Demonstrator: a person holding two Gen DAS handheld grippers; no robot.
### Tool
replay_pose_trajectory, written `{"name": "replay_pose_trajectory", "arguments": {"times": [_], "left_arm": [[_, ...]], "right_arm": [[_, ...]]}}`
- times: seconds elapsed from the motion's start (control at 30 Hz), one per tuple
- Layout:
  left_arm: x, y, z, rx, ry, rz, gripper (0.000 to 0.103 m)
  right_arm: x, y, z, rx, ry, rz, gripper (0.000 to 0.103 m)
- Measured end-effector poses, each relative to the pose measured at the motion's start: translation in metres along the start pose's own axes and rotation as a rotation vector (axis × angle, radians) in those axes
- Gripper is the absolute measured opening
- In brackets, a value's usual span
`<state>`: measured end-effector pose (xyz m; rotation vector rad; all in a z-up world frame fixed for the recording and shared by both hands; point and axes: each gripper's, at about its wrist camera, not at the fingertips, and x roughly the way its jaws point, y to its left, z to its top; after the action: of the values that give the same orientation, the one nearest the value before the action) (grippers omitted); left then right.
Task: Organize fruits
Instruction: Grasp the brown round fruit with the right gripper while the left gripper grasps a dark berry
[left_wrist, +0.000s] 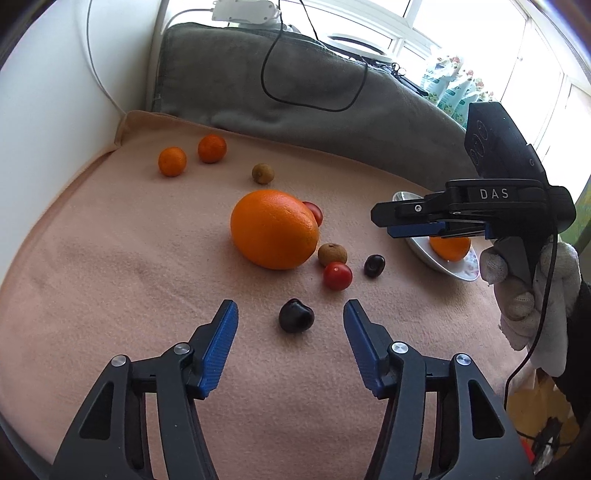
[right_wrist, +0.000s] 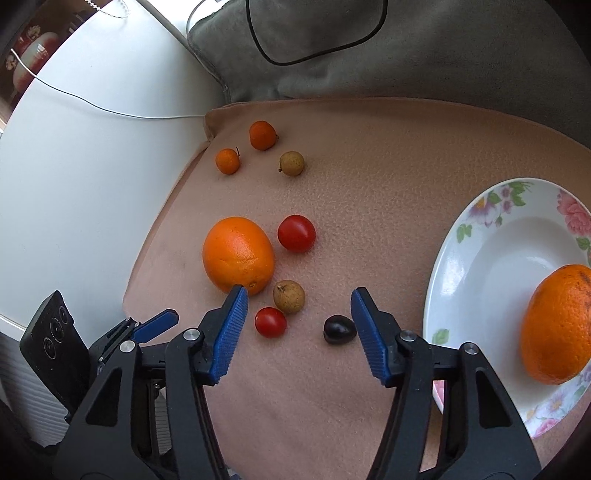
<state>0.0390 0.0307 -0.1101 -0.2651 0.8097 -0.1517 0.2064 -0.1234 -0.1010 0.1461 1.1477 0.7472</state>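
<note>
Fruit lies on a peach cloth (left_wrist: 110, 258). A big orange (left_wrist: 274, 229) (right_wrist: 238, 254) sits mid-cloth, with two cherry tomatoes (left_wrist: 337, 275) (right_wrist: 296, 233), two brown longans (left_wrist: 332, 254) (right_wrist: 289, 296) and two dark cherries (left_wrist: 296, 315) (right_wrist: 340, 329) around it. Two small tangerines (left_wrist: 172, 161) (right_wrist: 227, 161) and a third longan (left_wrist: 263, 173) lie at the far left. A floral plate (right_wrist: 476, 258) on the right holds another orange (right_wrist: 557, 323). My left gripper (left_wrist: 290, 312) is open, with a dark cherry between its fingers. My right gripper (right_wrist: 299, 301) is open and empty above the small fruits, beside the plate.
A grey blanket (left_wrist: 295, 92) with a black cable lies behind the cloth. A white surface (right_wrist: 92, 166) borders the cloth on the left. The right gripper's body (left_wrist: 480, 206) hangs over the plate in the left wrist view. The left gripper (right_wrist: 147, 325) shows at the lower left of the right wrist view.
</note>
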Motion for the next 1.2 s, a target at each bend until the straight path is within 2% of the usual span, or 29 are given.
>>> {"name": "replay_pose_trajectory", "arguments": {"times": [0.1,0.17,0.37,0.47,0.7,0.83,1.07,1.2], "left_arm": [[0.005,-0.002,-0.003,-0.001,0.017,-0.014,0.053],[0.008,-0.004,-0.005,0.002,0.025,-0.022,0.051],[0.015,-0.004,-0.006,-0.004,0.040,-0.034,0.047],[0.019,-0.004,-0.005,-0.007,0.044,-0.035,0.046],[0.028,-0.004,-0.007,-0.016,0.061,-0.031,0.041],[0.032,-0.003,-0.008,-0.014,0.066,-0.027,0.039],[0.039,-0.003,-0.006,-0.010,0.070,-0.022,0.038],[0.044,-0.003,-0.004,-0.006,0.073,-0.014,0.031]], "right_arm": [[0.014,0.004,0.003,-0.003,0.033,0.007,0.055],[0.023,0.005,0.005,0.003,0.052,-0.003,0.049],[0.040,0.008,0.010,-0.010,0.089,-0.021,0.046],[0.046,0.011,0.012,-0.029,0.104,-0.030,0.042],[0.057,0.012,0.015,-0.036,0.129,-0.044,0.040],[0.062,0.011,0.016,-0.039,0.140,-0.050,0.035],[0.067,0.012,0.018,-0.043,0.149,-0.046,0.035],[0.069,0.015,0.018,-0.054,0.156,-0.050,0.035]]}}
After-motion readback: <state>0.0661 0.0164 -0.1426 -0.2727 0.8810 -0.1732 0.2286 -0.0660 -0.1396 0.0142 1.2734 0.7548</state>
